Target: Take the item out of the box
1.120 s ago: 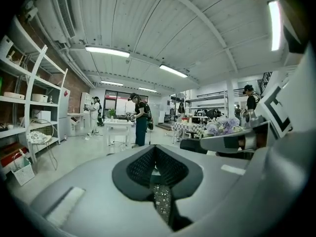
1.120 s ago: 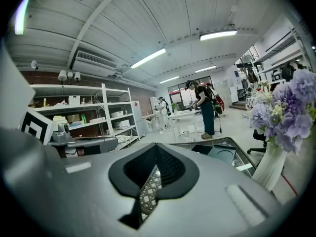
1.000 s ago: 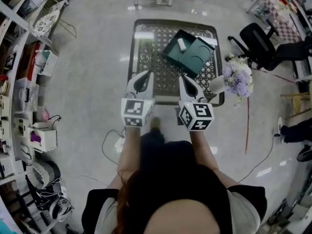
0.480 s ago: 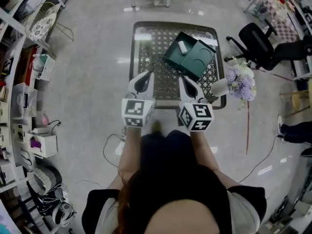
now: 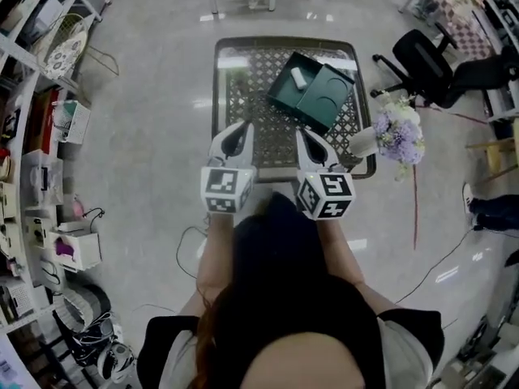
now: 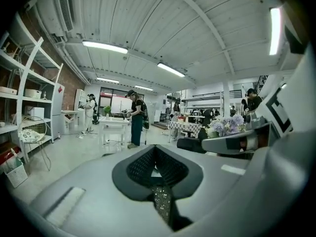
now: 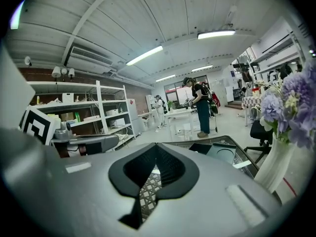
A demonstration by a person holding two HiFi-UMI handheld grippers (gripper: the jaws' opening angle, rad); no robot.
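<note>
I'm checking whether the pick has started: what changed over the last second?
Nothing taken or let go. The left gripper and right gripper stay shut and empty, side by side at the metal lattice table's near edge. The open dark green box keeps its place, small white item still inside. Only the head view drifted slightly.

No legible text (all print too small).

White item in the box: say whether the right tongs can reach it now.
Probably yes: the box lies open, the white item is uncovered, and nothing stands between it and the right tongs. They are shut and would need opening first.
</note>
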